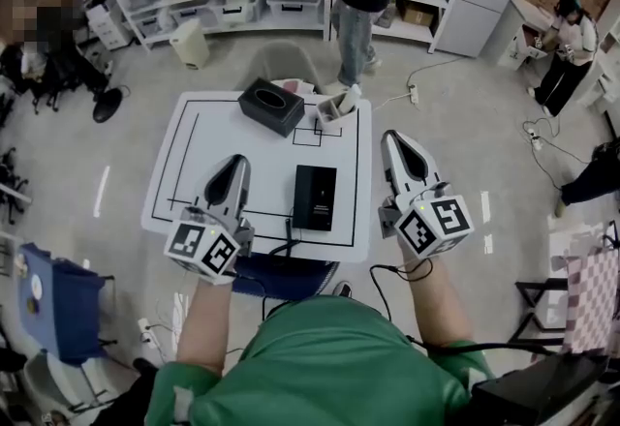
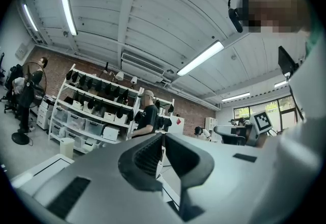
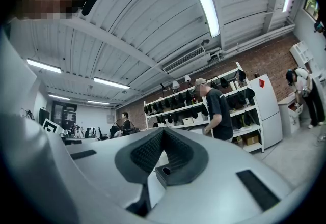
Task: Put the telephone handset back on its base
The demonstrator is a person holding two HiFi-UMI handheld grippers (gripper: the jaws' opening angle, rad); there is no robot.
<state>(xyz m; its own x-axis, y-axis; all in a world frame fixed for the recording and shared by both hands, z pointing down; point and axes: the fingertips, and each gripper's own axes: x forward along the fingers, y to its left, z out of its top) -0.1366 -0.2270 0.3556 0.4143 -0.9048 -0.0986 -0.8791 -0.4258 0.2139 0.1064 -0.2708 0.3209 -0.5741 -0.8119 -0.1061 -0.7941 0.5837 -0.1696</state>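
Head view alone shows the table (image 1: pixel 194 138). The black phone (image 1: pixel 315 197) lies near its middle, between the left gripper (image 1: pixel 234 165) and the right gripper (image 1: pixel 393 138), touching neither. Handset and base cannot be told apart there. Both gripper views tilt up at the ceiling, the far shelves (image 2: pixel 91 111) and a person (image 2: pixel 147 116) in a black shirt. Each shows its jaws pressed together with nothing between them. At the table's far side sit a black box (image 1: pixel 271 106) and, just right of it, a white bin (image 1: pixel 336 108) whose contents are too small to name.
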